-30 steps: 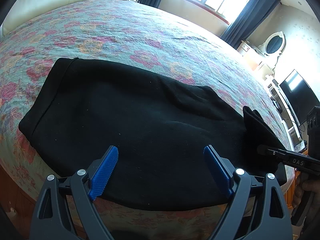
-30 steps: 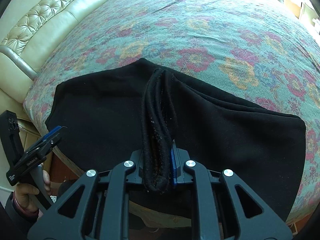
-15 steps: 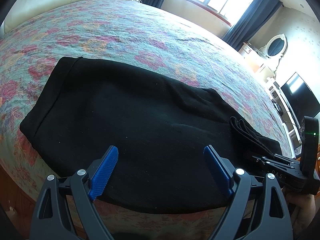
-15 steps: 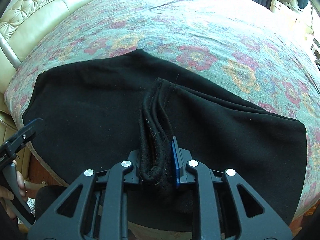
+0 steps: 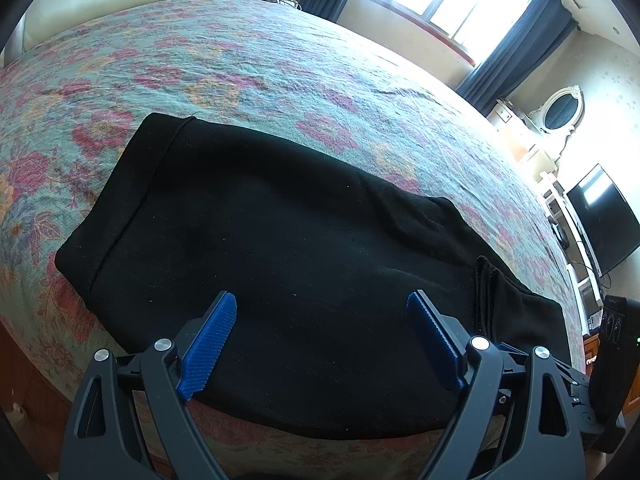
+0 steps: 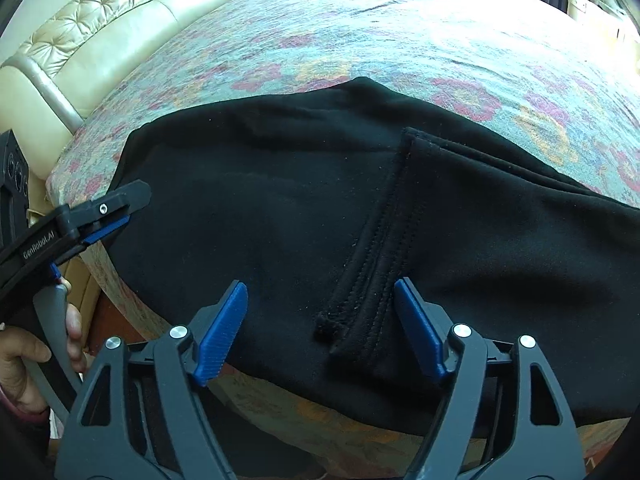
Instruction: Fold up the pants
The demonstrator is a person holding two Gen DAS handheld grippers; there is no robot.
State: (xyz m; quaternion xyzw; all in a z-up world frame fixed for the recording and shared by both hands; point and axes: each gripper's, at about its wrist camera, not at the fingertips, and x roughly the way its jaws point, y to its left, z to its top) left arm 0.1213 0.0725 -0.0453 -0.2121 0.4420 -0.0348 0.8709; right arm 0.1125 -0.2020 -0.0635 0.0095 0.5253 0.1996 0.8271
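Black pants (image 5: 288, 248) lie folded flat on the floral bedspread near the bed's front edge; they also show in the right wrist view (image 6: 304, 208). The stitched leg hems (image 6: 372, 264) lie flat on top of the pants, between my right gripper's fingers. My right gripper (image 6: 320, 328) is open and empty just above the hems. My left gripper (image 5: 322, 344) is open and empty over the front edge of the pants. The left gripper also shows from the side in the right wrist view (image 6: 104, 216).
The floral bedspread (image 5: 248, 64) stretches far beyond the pants. A cream tufted headboard (image 6: 92, 48) is at the left. A window with dark curtains (image 5: 452, 4), a mirror (image 5: 560, 110) and a TV (image 5: 604, 220) stand beyond the bed. The bed's front edge (image 6: 280, 408) drops off just below the pants.
My right gripper lowered the leg hems onto the pants, then opened and let them go. The hems now lie flat. My left gripper stayed open and shifted slightly.
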